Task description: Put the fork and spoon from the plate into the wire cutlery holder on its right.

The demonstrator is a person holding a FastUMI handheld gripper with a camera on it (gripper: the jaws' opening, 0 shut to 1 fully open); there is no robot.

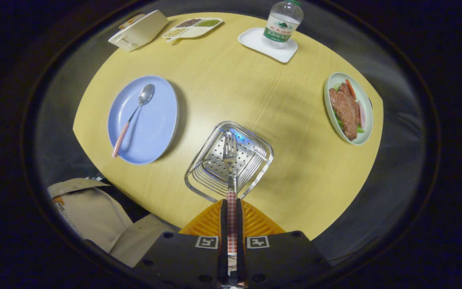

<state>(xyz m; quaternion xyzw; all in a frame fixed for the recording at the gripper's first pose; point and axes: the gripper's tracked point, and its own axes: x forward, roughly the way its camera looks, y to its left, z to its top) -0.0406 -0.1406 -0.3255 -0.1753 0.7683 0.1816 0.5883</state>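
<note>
- As the gripper (231, 224) pinches the checked handle of the fork (230, 160) with both fingers pressed against it, the count stands at one fork, one spoon (133, 116), one blue plate (150, 128) and one wire cutlery holder (229, 160).
- The fork's long axis runs straight ahead of the fingers, tines toward 12 o'clock, over the holder's perforated floor.
- The spoon lies on the blue plate at 10 o'clock from the holder, bowl toward 1 o'clock, checked handle toward 7 o'clock.
- The holder sits just ahead of the fingers, well apart from the plate.
- Surface: a pale wood table (223, 88) carrying one water bottle (282, 23) on one white tray (255, 40), and one dish of food (349, 108) at 3 o'clock.
- Dark surroundings lie beyond the table.
</note>
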